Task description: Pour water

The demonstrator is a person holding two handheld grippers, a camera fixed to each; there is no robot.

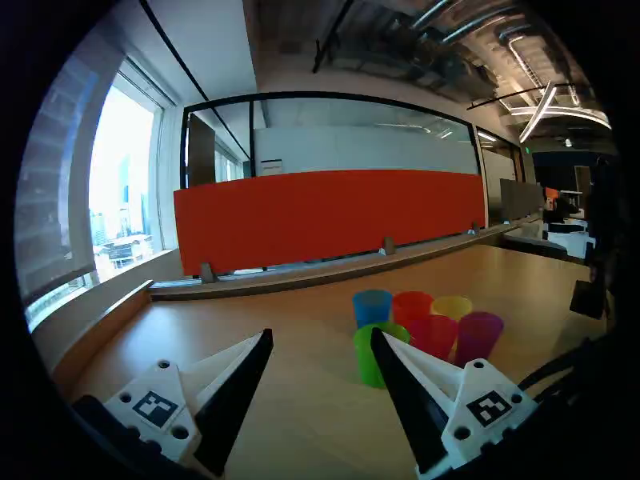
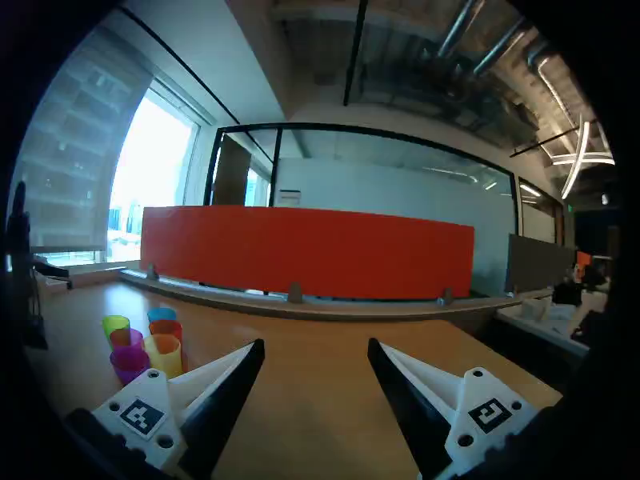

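I note a wooden desk beneath my left hand-held gripper. Straight ahead of it, along the desk's far edge, an orange partition stands upright. A glass wall rises behind the partition. A bright window is off to its left. Above and to its right are exposed pipes and a lit strip light.

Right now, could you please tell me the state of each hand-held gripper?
Left hand-held gripper: open, holding nothing.
Right hand-held gripper: open, holding nothing.
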